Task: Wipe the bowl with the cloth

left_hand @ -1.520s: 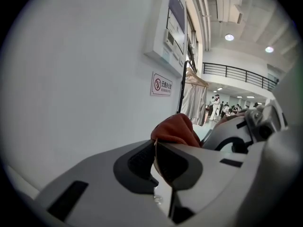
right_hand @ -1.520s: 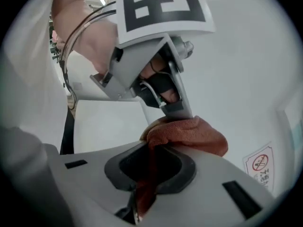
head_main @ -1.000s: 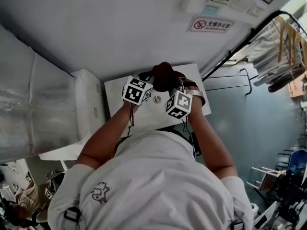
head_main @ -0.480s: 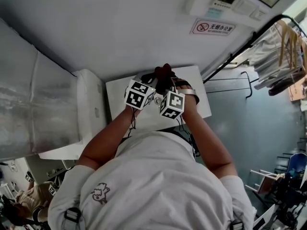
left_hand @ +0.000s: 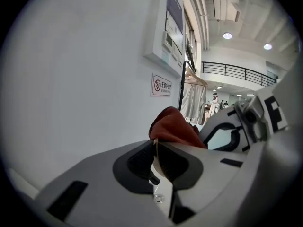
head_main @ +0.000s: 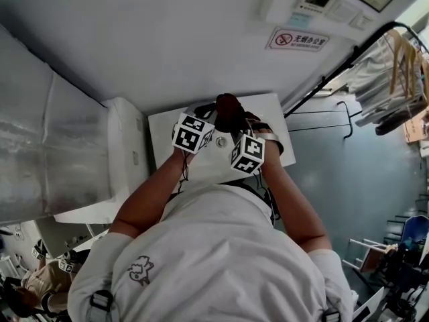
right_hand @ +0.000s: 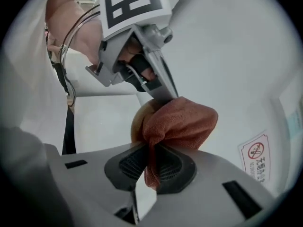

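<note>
So, taking the white rectangular table as the anchor: over its left half sits the left gripper. Its dark pads are pinched narrow on the thin rim of a tan, round, wooden-looking bowl (the jaws are just easing open, yet the rim sits between them with the pads on it). The bowl is held over the table's middle, and the left gripper view shows it edge-on as a thin tan line.

Pressed against the bowl is a rust-red terry cloth, bunched into a rounded wad that covers most of it. In the head view only that wad shows, over the table's far edge between the two marker cubes. Whether the bowl touches the tabletop I cannot tell.

Over the table's right half, the right gripper has its jaws clamped on a hanging fold of the cloth. The rest of the wad bulges beyond the pads against the bowl.

Beyond the table's far right corner, a small white no-smoking sign is fixed to the pale wall. Further right of the table hang pale garments.
</note>
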A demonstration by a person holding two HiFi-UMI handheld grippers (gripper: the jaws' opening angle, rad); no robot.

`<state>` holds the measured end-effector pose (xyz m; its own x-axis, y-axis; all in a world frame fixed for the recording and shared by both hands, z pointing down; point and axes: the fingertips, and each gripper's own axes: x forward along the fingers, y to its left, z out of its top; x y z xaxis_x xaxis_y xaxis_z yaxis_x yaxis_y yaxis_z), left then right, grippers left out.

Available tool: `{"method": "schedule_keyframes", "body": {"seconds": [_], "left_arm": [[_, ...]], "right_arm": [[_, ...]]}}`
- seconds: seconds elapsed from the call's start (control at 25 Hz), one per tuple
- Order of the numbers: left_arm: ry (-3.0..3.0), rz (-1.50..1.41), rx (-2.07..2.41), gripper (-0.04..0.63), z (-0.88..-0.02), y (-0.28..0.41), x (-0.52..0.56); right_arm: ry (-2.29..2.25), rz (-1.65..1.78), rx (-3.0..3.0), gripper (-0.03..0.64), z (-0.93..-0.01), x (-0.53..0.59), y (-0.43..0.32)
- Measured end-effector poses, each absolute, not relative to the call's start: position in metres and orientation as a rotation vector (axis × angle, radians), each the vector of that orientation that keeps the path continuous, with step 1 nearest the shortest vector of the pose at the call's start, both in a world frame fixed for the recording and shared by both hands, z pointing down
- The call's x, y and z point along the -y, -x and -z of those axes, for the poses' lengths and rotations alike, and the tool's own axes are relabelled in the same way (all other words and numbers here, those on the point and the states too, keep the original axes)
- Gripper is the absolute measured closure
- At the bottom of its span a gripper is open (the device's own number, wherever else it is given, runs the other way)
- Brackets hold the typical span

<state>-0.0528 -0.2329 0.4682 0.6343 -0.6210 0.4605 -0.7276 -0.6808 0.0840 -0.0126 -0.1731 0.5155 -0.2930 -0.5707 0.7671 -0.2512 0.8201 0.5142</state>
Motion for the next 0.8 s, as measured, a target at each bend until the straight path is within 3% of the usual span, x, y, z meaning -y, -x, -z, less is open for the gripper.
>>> {"method": "schedule_keyframes", "body": {"seconds": [0.28, 0.8], "left_arm": [[-2.614, -0.593, 0.967, 0.566, -0.469, 0.026, 0.214], [-2.641, -0.518, 1.017, 0.568, -0.455, 0.033, 0.217]], "right_arm": [[-0.777, 0.433, 1.835, 0.566, -0.479, 0.199, -0.002], [-0.5, 0.467, 1.946, 0.566, -0.509, 0.152, 0.046]]}}
